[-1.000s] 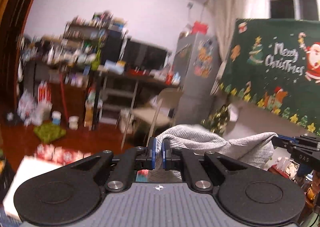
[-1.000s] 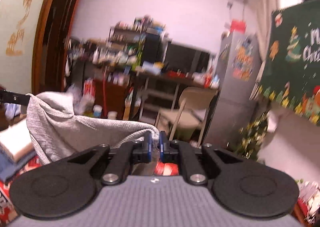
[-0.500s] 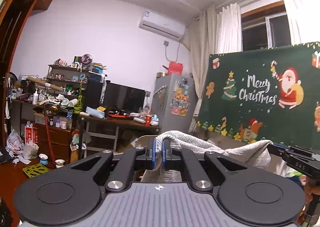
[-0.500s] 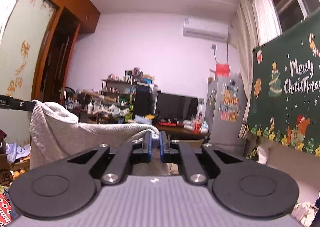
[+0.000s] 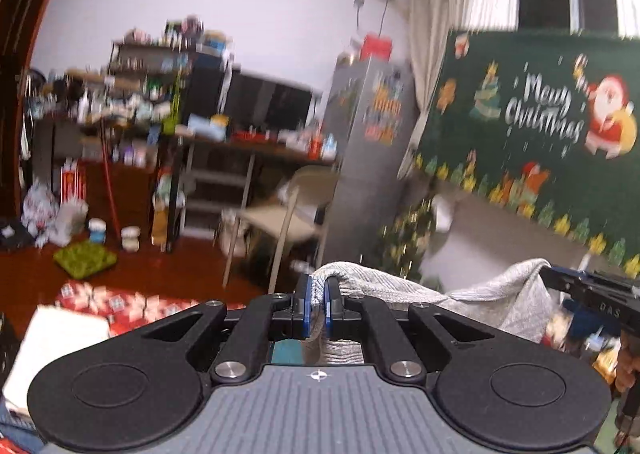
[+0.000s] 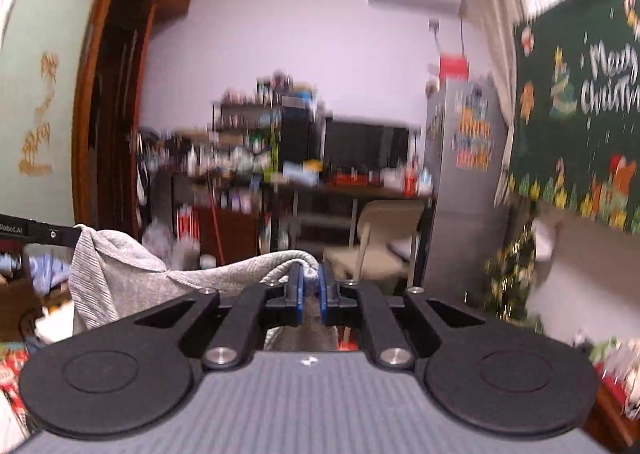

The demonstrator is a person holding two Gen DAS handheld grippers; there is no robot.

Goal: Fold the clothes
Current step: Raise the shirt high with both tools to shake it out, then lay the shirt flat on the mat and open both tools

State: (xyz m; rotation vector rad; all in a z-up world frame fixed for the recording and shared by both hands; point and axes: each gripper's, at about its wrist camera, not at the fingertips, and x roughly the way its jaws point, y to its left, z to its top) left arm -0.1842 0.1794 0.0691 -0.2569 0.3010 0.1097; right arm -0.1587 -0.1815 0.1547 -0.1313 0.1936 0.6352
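Holding grey knit garment (image 5: 404,290) aloft, slung between left gripper (image 5: 317,300) and right gripper (image 6: 309,296), both clenched on its upper edge. Risk noted: thin pinch, so sagging weight or a jerk could slip cloth free.

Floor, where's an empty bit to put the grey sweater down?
The bare red-brown wooden floor is free between the green square mat and the beige folding chair. It is crowded along the cluttered shelves and by the red patterned cloth.
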